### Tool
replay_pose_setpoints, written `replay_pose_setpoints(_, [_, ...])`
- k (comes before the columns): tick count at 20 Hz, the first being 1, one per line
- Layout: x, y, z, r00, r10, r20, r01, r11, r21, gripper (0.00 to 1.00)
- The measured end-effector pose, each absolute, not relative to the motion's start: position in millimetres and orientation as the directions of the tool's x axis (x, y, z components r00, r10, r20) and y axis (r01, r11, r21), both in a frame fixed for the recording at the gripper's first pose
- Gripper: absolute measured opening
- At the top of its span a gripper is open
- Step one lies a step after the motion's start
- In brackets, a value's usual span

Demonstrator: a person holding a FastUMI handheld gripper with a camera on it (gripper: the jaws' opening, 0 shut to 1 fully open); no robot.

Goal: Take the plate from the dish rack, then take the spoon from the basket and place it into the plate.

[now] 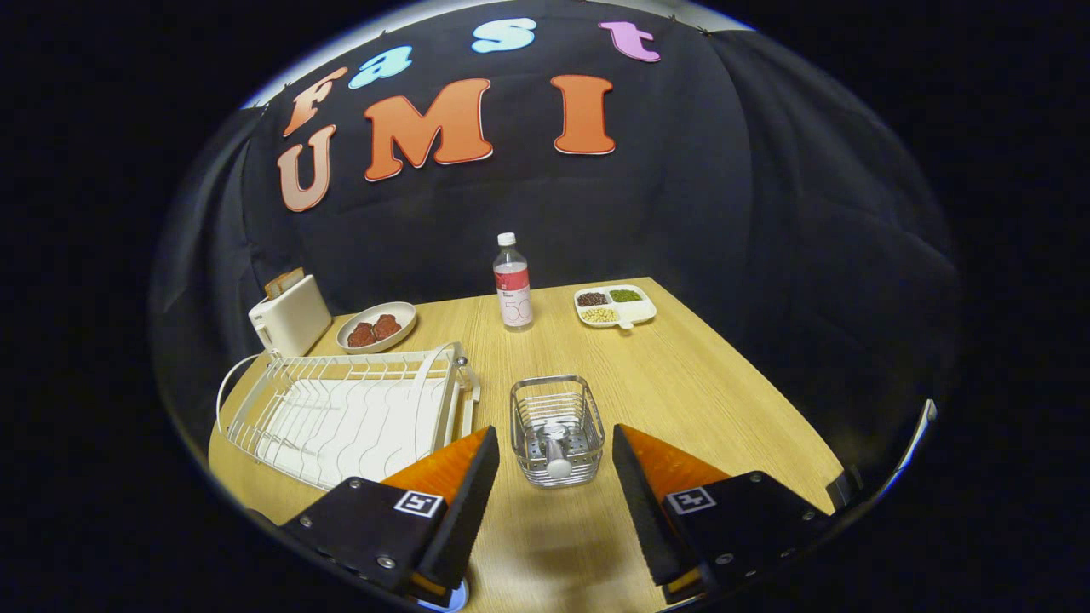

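A wire basket (588,417) stands on the wooden table (698,392) just ahead of my gripper (553,432), in line with the gap between its fingers. A spoon (558,455) leans inside the basket, its pale rounded end toward me. The gripper is open, with nothing between its widely spread fingers, and hovers above the table short of the basket. Left of the basket lies the white wire dish rack (358,358); I see no plate in its slots. A small pale curved edge (447,598) shows below the left finger; I cannot tell what it is.
Along the back of the table stand a cream toaster (289,317), a beige plate with red-brown food (376,328), a clear bottle (513,285) and a white divided dish of beans (615,306). The table's right edge runs close beyond the right finger.
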State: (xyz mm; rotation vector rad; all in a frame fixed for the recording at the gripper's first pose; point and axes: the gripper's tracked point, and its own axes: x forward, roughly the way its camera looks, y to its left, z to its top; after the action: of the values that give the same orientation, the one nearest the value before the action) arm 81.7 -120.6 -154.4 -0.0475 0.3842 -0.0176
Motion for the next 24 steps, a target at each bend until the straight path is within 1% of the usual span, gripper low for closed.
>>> replay_pose_setpoints(1, [85.7,-118.7,-156.7,0.926,-0.008,-0.377,-0.012,0.999,-0.051,0.77])
replay_pose_setpoints(2, [89.8,-118.5,-159.3,0.924,-0.001,-0.382,-0.025,0.998,-0.063,0.67])
replay_pose_setpoints(3, [94.2,-119.2,-163.0,0.922,0.006,-0.387,-0.038,0.997,-0.074,0.61])
replay_pose_setpoints(4, [96.3,-117.1,-166.7,0.919,0.015,-0.394,-0.052,0.995,-0.084,0.49])
replay_pose_setpoints(5, [98.0,-117.4,-170.7,0.914,0.02,-0.405,-0.062,0.994,-0.092,0.43])
replay_pose_setpoints(6, [99.5,-118.6,-172.6,0.911,0.019,-0.411,-0.066,0.993,-0.1,0.32])
replay_pose_setpoints(7, [100.4,-121.3,-171.1,0.914,0.019,-0.406,-0.066,0.992,-0.103,0.26])
replay_pose_setpoints(8, [102.5,-119.9,-168.7,0.916,0.026,-0.399,-0.07,0.993,-0.097,0.14])
replay_pose_setpoints(10, [102.2,-123.6,-165.0,0.919,0.014,-0.394,-0.064,0.991,-0.114,0.1])
replay_pose_setpoints(12, [99.6,-123.2,-152.7,0.927,0.012,-0.376,-0.061,0.991,-0.119,0.08])
replay_pose_setpoints(18, [75.1,-118.1,-116.5,0.945,-0.009,-0.328,-0.029,0.993,-0.112,0.08])
replay_pose_setpoints(24, [23.6,-99.3,-79.5,0.965,-0.022,-0.259,-0.006,0.994,-0.105,0.08])
